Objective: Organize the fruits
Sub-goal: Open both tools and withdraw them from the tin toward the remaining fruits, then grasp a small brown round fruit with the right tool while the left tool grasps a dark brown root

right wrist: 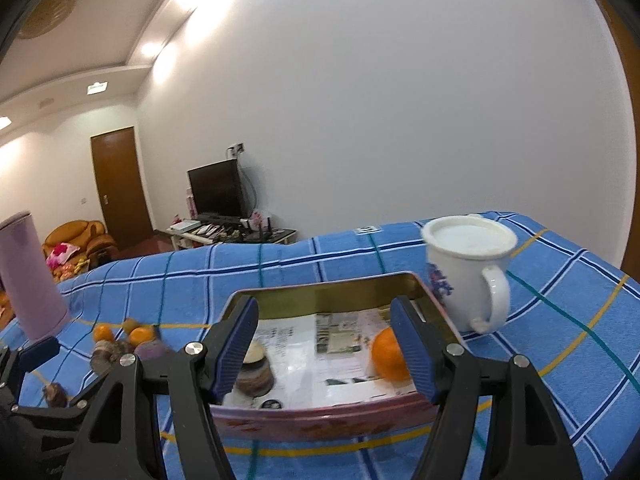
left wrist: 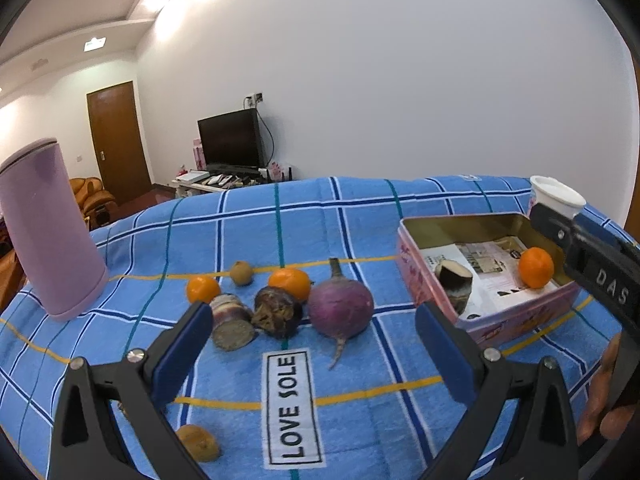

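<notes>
From the left wrist camera, the left gripper (left wrist: 314, 344) has its two blue fingers wide apart, and nothing is between them. It hangs over the blue checked cloth (left wrist: 360, 216). Just past the fingers lies a little heap of food: a purple turnip (left wrist: 340, 309) in the middle, a dark round root (left wrist: 276, 310) beside it, a cut purple stub (left wrist: 231, 322) at the left finger, and behind them two oranges (left wrist: 203, 289) (left wrist: 290, 282) and a small brown fruit (left wrist: 241, 272). The turnip's stalk points away and its thin root points back toward the gripper, so its long way runs along the fingers. Off to the right sits the pink tin (left wrist: 516, 320), with one orange (left wrist: 536, 267) and a cut piece (left wrist: 454, 278) already inside. The right gripper (left wrist: 592, 264) pokes in over the tin's right side.

From the right wrist camera, the right gripper (right wrist: 326, 344) is about half open and holds nothing — the tin (right wrist: 320, 420) lies straight ahead under its fingers. The orange (right wrist: 388, 354) in the tin sits by the right finger; whether they touch I cannot tell. A white mug (right wrist: 468, 272) stands just behind the tin. The heap (right wrist: 124, 340) is far off to the left.

So the loose fruit is nearer the left gripper, and I think that one should pick next — the right is over the tin.
</notes>
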`<state>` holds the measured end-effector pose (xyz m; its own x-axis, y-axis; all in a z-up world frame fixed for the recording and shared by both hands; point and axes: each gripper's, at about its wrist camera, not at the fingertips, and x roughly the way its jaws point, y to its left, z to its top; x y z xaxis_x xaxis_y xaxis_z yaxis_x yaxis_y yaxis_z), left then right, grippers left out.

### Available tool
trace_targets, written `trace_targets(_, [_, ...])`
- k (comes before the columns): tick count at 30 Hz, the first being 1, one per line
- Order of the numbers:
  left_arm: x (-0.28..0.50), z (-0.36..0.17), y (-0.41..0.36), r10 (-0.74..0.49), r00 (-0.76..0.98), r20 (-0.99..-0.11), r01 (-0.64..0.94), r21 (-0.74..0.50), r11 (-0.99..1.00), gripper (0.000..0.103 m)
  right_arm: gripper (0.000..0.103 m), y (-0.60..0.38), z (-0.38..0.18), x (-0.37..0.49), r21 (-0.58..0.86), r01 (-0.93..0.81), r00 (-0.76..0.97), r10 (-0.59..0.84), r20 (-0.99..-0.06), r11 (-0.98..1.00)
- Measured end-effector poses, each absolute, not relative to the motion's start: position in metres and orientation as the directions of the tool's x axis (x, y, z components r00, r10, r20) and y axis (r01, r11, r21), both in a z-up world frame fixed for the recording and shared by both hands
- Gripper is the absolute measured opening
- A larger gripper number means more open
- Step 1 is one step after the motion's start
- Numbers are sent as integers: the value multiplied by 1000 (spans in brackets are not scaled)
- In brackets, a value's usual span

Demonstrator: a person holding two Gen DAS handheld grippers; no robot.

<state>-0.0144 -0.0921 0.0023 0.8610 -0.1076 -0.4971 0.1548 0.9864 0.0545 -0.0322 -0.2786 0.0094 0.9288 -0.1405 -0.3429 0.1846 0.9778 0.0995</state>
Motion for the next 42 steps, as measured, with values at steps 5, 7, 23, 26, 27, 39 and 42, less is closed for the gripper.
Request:
trace_targets(5, [-18, 1, -80, -94, 858, -504, 148, 68, 987, 103, 70, -261, 9, -34, 79, 139, 932, -103, -349, 987])
trace_targets(7, [-19, 1, -76, -86, 859, -504, 143, 75, 987, 103, 70, -257, 8, -34, 93, 122, 930, -81, -360, 988])
trace_targets(23, [-20, -4, -28, -39, 839, -543, 92, 71, 993, 103, 70, -208, 0, -33, 120, 7, 901, 45, -432, 993])
trace_targets(26, [-18, -6, -14, -25, 830, -557, 79, 74, 994, 103, 70, -195, -2, -32, 125, -39, 884, 92, -458, 991])
trace_targets(27, [-18, -6, -9, -21, 825, -564, 73, 70, 995, 103, 70, -189, -3, -32, 122, -56, 877, 108, -469, 991])
trace_targets(39, [-12, -3, 105, 84, 783, -616, -101, 7, 995, 103, 69, -107, -20, -25, 74, -315, 752, 297, -589, 946])
trace_targets(42, [-13, -6, 128, 113, 777, -620, -137, 9, 991, 103, 69, -85, -25, -20, 91, -387, 697, 356, -623, 918])
